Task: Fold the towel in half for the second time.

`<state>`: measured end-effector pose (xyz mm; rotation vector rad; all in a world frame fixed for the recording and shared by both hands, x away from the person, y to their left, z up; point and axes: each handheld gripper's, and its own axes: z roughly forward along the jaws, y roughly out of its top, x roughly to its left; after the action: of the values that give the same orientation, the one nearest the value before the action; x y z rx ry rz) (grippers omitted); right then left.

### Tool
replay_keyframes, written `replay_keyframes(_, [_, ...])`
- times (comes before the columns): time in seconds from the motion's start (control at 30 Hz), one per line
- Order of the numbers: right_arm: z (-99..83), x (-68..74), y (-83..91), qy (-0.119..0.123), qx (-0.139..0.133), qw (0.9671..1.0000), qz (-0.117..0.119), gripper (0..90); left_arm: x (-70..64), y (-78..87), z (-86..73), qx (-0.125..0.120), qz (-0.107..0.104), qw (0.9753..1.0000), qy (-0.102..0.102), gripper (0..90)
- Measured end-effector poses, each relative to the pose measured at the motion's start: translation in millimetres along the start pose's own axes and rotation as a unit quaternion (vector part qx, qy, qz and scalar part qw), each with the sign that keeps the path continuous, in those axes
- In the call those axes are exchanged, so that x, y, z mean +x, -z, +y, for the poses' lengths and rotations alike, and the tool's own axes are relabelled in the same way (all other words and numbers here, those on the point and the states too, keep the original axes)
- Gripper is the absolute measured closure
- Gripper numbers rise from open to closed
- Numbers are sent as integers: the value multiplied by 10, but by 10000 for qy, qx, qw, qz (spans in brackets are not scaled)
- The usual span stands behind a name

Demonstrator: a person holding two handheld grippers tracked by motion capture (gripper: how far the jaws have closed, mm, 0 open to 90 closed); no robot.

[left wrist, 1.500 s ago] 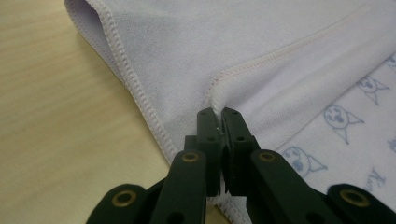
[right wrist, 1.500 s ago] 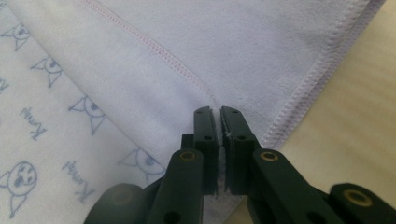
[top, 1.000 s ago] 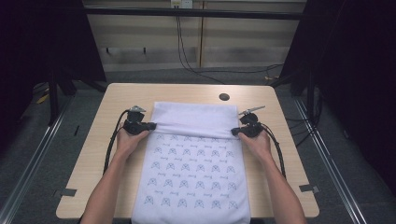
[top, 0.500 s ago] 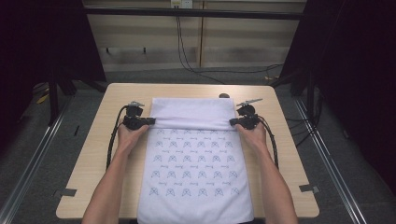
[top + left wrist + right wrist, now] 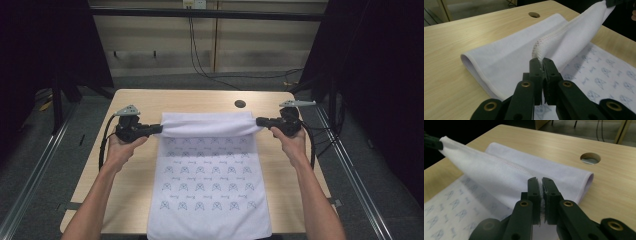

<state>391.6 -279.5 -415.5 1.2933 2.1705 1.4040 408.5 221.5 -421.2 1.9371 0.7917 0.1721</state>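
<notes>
Left gripper (image 5: 159, 129) and right gripper (image 5: 258, 121): fingers clamped on towel (image 5: 207, 195) far corners, edge lifted off bench (image 5: 140, 100), folding back.

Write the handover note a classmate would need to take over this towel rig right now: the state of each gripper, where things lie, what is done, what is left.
Left gripper: shut on the towel's left far corner.
Right gripper: shut on the right far corner.
Towel: far hem lifted and doubled back over a fold lying on the table; the printed part lies flat, its near edge hanging over the table's front. A round hole in the table sits just beyond.
Done: both corners gripped, fold begun.
Left, probably: carry the hem toward the near edge, lay it flat, release.
</notes>
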Motion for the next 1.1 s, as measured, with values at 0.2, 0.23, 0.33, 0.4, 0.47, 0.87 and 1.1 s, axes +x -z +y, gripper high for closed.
replay_keyframes(0.2, [-55,169,290,194,-65,9995,232,859,-233,190,-5,37,-207,9997,-145,877])
replay_keyframes(0.23, [-48,194,349,190,-110,9994,280,859,-279,241,10,-54,-202,9996,-172,877])
replay_keyframes(0.33, [-7,298,520,316,-144,9988,335,859,-410,416,79,-276,-234,9989,-305,881])
replay_keyframes(0.4, [31,387,628,439,-215,9982,357,859,-503,540,117,-416,-297,9982,-318,880])
replay_keyframes(0.47, [49,491,741,528,-295,9973,424,859,-582,651,117,-443,-259,9981,-354,881])
replay_keyframes(0.87, [-441,1021,1224,745,-260,9930,878,859,-1144,978,-388,14,-493,9971,-583,880])
replay_keyframes(1.1, [-1117,1062,1066,585,712,9918,891,856,-1186,710,-1033,423,-743,9961,-197,877])
